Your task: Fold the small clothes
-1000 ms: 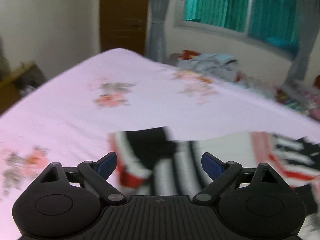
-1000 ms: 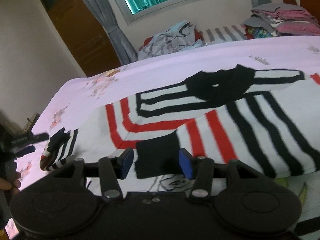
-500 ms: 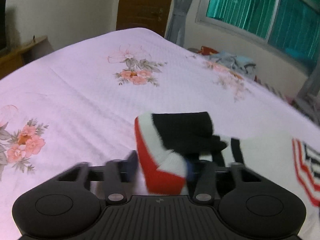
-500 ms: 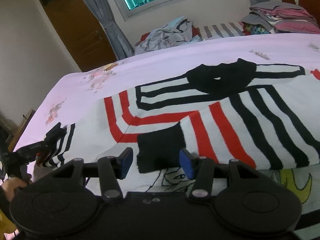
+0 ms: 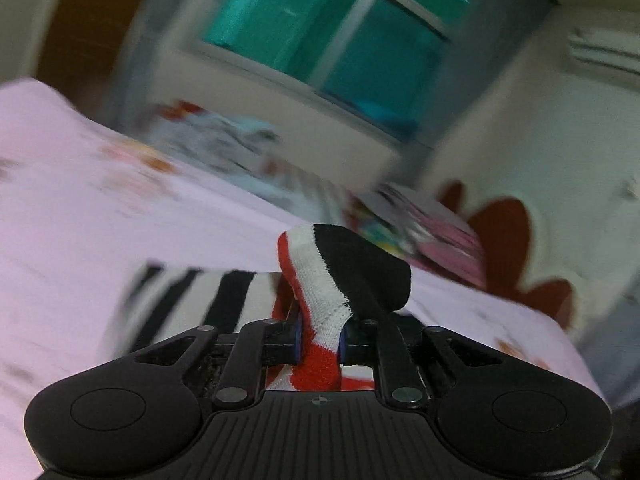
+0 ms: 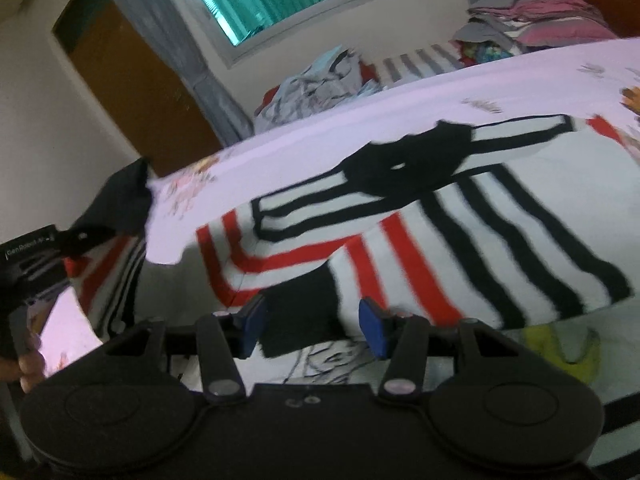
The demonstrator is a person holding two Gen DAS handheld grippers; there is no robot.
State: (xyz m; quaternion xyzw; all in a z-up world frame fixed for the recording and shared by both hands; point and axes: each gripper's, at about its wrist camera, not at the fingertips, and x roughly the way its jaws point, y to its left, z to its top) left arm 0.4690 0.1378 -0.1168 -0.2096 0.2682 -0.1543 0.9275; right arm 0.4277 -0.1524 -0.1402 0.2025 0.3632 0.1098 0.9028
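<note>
A white sweater (image 6: pixel 480 240) with black and red stripes lies spread on the pink flowered bed sheet (image 6: pixel 320 128). My left gripper (image 5: pixel 320 338) is closing, and its pads press on the red, white and black end of one sleeve (image 5: pixel 352 276), which is lifted off the bed. In the right wrist view that gripper (image 6: pixel 80 236) shows at the far left with the sleeve hanging from it. My right gripper (image 6: pixel 312 322) stands open low over the sweater. The other sleeve's black cuff (image 6: pixel 304 312) lies between its fingers, with a small gap on the right side.
A loose heap of clothes (image 6: pixel 320 80) lies at the bed's far edge under the window. A folded stack (image 6: pixel 540 20) sits at the far right. A white garment with a drawn print (image 6: pixel 332 360) lies under the sweater. A brown door (image 6: pixel 132 92) stands at the left.
My left gripper went from wide open to shut on the sleeve end, lifted it and swung round toward the window. The right gripper stayed over the black cuff, tilting slightly.
</note>
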